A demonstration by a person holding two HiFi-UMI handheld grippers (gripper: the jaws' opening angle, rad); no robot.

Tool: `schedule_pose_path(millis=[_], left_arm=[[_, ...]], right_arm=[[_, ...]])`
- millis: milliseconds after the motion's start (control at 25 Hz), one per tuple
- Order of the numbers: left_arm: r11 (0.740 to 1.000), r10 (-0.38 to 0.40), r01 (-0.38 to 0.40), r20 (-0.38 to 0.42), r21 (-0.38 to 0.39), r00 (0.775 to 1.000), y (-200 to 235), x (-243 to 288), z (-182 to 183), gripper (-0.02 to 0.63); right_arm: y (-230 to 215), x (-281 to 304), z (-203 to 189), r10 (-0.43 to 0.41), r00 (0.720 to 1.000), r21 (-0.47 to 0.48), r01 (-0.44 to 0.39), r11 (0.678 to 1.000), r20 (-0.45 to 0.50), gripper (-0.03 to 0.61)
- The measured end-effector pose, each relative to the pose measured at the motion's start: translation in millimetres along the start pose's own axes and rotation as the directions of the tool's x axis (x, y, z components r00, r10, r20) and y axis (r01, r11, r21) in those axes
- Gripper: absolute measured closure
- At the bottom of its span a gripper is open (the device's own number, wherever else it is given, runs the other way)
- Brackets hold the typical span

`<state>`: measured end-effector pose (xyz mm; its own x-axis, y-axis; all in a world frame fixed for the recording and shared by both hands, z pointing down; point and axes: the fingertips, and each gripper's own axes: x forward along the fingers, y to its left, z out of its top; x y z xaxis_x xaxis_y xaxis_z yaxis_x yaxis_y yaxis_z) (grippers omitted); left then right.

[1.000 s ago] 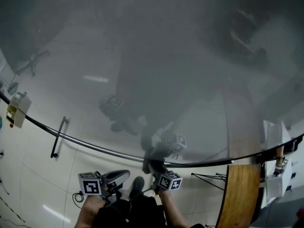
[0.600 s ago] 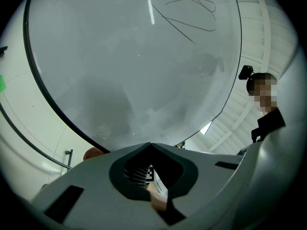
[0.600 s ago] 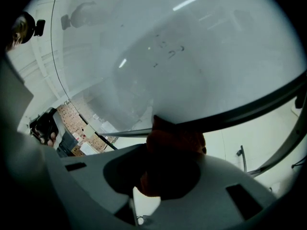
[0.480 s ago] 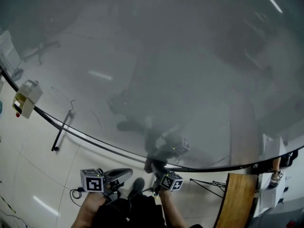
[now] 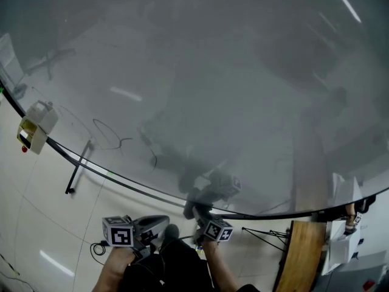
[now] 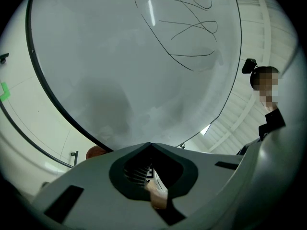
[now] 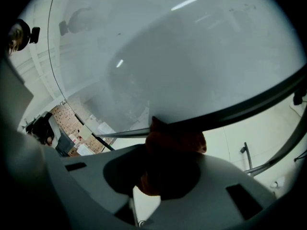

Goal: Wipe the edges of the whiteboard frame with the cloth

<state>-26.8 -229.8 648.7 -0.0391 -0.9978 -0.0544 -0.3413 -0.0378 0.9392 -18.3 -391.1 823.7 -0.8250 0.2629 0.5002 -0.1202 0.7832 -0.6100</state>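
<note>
The whiteboard (image 5: 200, 90) fills most of the head view, and its dark bottom frame (image 5: 121, 181) curves across below it. My right gripper (image 5: 196, 215) is shut on a rust-orange cloth (image 7: 175, 143), which presses up against the frame edge (image 7: 249, 107). In the head view the cloth (image 5: 192, 208) looks dark, right under the frame. My left gripper (image 5: 159, 222) hangs a little lower to the left with its jaws together and nothing between them. In its own view the left gripper (image 6: 150, 146) points at the board (image 6: 134, 71), with a bit of the cloth (image 6: 96, 151) showing beside the frame (image 6: 53, 104).
Pen scribbles (image 6: 187, 28) mark the board. A white box (image 5: 35, 126) hangs on the frame at the left. A black stand bar (image 5: 77, 174) and a cable (image 5: 98, 249) are on the floor; a wooden panel (image 5: 302, 254) stands at the right.
The head view has swung, so the white box sits higher and pen scribbles now show on the board. Both grippers hold about the same place, cloth still at the bottom frame.
</note>
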Motion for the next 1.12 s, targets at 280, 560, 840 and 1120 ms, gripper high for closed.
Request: schedule_pose_path(millis=[280, 560, 840, 1120], left_arm=[[0.996, 0.085, -0.084, 0.048, -0.028, 0.995, 17, 5, 18, 0.624], [0.992, 0.122, -0.119, 0.101, -0.041, 0.987, 17, 14, 26, 0.624], [0.991, 0.108, -0.094, 0.165, -0.090, 0.980, 26, -14, 31, 0.624], [0.993, 0.107, -0.095, 0.181, -0.074, 0.978, 17, -71, 59, 0.624]], right_arm=[[13, 17, -2, 0.040, 0.999, -0.014, -0.040, 0.999, 0.003, 0.505], [20, 26, -3, 0.081, 0.997, -0.041, -0.082, 0.996, -0.012, 0.503], [38, 40, -10, 0.114, 0.993, -0.022, -0.115, 0.993, -0.027, 0.503], [65, 61, -14, 0.066, 0.997, 0.023, -0.067, 0.997, 0.034, 0.503]])
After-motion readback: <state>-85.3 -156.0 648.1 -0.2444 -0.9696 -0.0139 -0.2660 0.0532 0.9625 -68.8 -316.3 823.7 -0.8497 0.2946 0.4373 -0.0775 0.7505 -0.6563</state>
